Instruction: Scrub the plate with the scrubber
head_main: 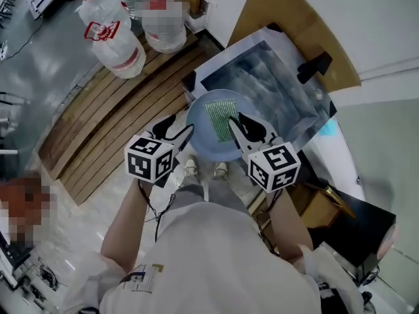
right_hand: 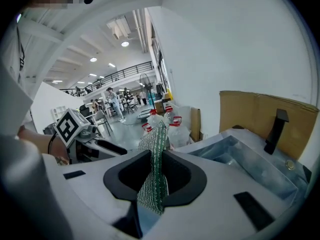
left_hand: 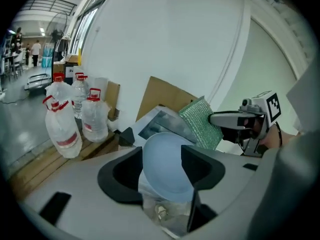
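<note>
Seen from the head view, a person stands at a steel sink (head_main: 291, 106) with a gripper in each hand, both pointing forward and down. A pale blue plate (head_main: 201, 144) sits at the sink's near corner, probably so that drips fall into the basin. A green mesh scrubber (head_main: 221, 119) lies across its face. The left gripper (head_main: 178, 129) is at the plate's left rim and the right gripper (head_main: 241, 124) is at the scrubber. Water bottles (head_main: 114, 41) stand on wooden slats (head_main: 108, 123) well apart to the left, out of the way. In the left gripper view, the jaws stand wide apart with the plate (left_hand: 165, 156) between them. The pads do not visibly press on it, so it is released rather than grasped, and I cannot tell what supports it. The scrubber (left_hand: 200, 121) stands tilted just beyond the plate. In the right gripper view, the jaws are clenched on the scrubber (right_hand: 155, 179), pinching it by one edge. That likely leaves the broad mesh face free to rub the plate. With the plate not held firmly, scrubbing pressure could push it away.
</note>
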Demonstrator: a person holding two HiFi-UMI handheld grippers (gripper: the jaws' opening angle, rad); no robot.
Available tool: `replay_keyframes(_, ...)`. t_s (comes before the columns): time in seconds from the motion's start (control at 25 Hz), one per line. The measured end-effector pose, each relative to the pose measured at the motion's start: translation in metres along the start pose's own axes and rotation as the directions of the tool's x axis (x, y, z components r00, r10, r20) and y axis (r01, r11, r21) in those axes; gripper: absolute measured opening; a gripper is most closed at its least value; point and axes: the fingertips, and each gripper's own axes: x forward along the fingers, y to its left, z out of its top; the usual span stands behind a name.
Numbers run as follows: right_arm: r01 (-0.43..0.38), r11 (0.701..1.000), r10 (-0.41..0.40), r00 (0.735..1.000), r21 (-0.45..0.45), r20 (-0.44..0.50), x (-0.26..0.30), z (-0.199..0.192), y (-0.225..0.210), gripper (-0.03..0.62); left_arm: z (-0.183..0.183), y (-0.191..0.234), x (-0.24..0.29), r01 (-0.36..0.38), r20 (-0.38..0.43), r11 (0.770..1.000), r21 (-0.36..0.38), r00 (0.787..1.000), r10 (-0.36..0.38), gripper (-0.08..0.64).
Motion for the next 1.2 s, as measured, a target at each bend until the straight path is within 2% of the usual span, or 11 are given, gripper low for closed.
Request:
replay_keyframes(0.4, -0.017, 0.999, 0.019, 0.997, 0.029, -0.074, 0.027, -0.028, -0.022, 0.095, -0.047, 0.027, 0.051, -0.031, -0.155, 0.995, -0.094, 0.988, 0.017, 0.245)
replay_keyframes(0.64, -0.044, 0.999, 0.047, 0.992, 0.031, -0.113, 0.045, -0.047, -0.024, 0.095, -0.062, 0.037, 0.07, -0.029, -0.172, 0.982, -0.184, 0.985, -0.003, 0.245)
replay_keyframes(0.92, -0.062, 0.998, 0.065, 0.98, 0.018, -0.187, 0.065, -0.07, -0.027, 0.095, -0.082, 0.04, 0.088, -0.016, -0.215, 0.97, -0.241, 0.976, -0.037, 0.242)
replay_keyframes(1.2, -0.082, 0.997, 0.075, 0.954, -0.01, -0.29, 0.079, -0.098, -0.027, 0.097, -0.092, 0.041, 0.098, -0.022, -0.225, 0.953, -0.301, 0.973, -0.048, 0.076)
